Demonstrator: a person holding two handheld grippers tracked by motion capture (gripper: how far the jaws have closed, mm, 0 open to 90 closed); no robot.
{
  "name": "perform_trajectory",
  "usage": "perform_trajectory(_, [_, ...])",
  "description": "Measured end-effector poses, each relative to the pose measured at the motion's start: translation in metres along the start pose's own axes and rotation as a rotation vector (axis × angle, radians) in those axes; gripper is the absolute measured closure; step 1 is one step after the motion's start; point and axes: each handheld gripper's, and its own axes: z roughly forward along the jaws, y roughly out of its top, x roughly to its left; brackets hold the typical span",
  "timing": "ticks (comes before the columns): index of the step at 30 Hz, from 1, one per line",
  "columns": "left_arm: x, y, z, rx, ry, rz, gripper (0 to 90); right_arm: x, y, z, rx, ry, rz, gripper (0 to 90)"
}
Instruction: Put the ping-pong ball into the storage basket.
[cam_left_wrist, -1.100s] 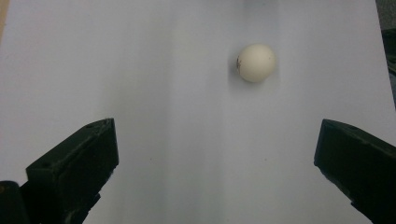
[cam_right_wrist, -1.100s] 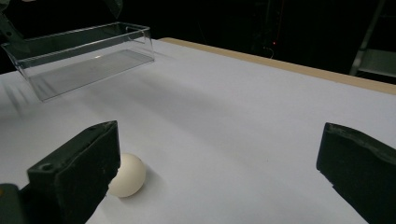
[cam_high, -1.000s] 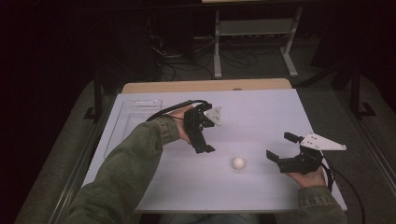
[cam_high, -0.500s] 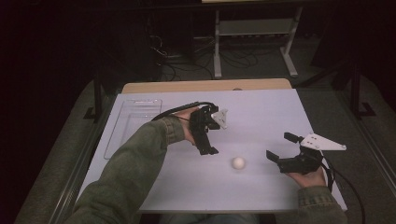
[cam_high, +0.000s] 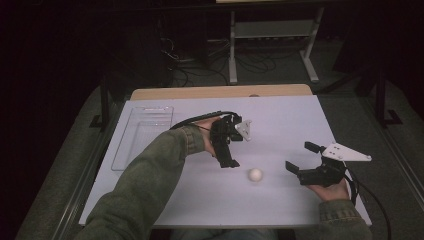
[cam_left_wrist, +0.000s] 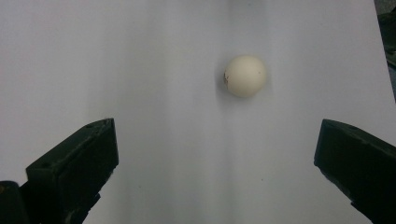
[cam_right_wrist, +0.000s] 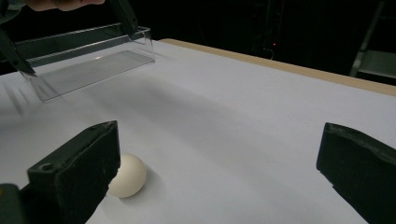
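Note:
A small white ball (cam_high: 255, 174) lies on the white table sheet (cam_high: 280, 120), near the front middle. My left gripper (cam_high: 229, 150) hangs over the sheet just left of and behind the ball, tilted down, jaws open and empty. In the left gripper view the ball (cam_left_wrist: 245, 76) sits ahead of the wide-open left gripper (cam_left_wrist: 217, 163), slightly right of centre. My right gripper (cam_high: 301, 157) rests low at the right, open, pointing left toward the ball. In the right gripper view the ball (cam_right_wrist: 127, 176) lies just beside the left jaw of the right gripper (cam_right_wrist: 219, 172).
A clear plastic tray (cam_high: 142, 135) lies at the sheet's left side; it appears again as the tray (cam_right_wrist: 88, 60) in the right gripper view. The table's wooden far edge (cam_high: 220, 92) borders a dark floor with a metal stand (cam_high: 270, 45) and cables.
My left arm has shifted slightly right and nearer, bringing its gripper closer to the ball. The right gripper and the ball have stayed put.

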Motion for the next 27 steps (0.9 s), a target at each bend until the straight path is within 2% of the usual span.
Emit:
perform_trajectory(19, [0.000,0.006,0.014,0.014,-0.030,0.010,0.0,0.000,0.000,0.000,0.000,0.000,0.001,0.0])
perform_trajectory(27, [0.002,0.010,0.020,0.035,-0.040,0.008,0.0,0.000,0.000,-0.001,0.000,-0.002,0.002,0.0])
